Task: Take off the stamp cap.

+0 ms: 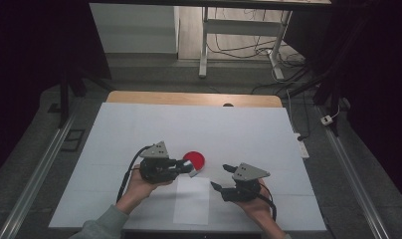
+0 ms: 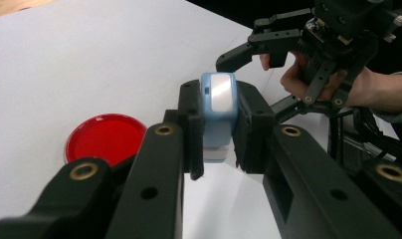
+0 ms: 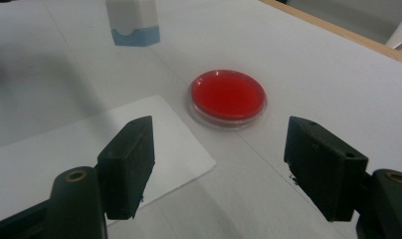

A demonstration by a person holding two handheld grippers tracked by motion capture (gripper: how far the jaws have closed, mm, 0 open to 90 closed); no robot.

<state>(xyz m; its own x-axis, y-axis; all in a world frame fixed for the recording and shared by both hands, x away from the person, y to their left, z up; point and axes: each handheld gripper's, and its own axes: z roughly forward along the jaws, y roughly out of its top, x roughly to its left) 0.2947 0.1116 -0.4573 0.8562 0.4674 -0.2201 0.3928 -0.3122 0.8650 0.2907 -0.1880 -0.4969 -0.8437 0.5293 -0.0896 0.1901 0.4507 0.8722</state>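
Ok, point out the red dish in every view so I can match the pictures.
High view: the red dish sits at table centre, just beyond the left gripper.
Left gripper view: lower left, beside the jaws.
Right gripper view: centre, ahead of the open jaws.
Shared landmark: the white paper sheet beside it.

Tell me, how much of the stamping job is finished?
Done: the left gripper is shut on the small blue-and-white plastic stamp, lifted off the table. In hand: it holds the stamp beside the round red ink pad in its clear dish, while the right gripper waits open and empty. Left: the white paper sheet looks blank, so probably inking and pressing come next.
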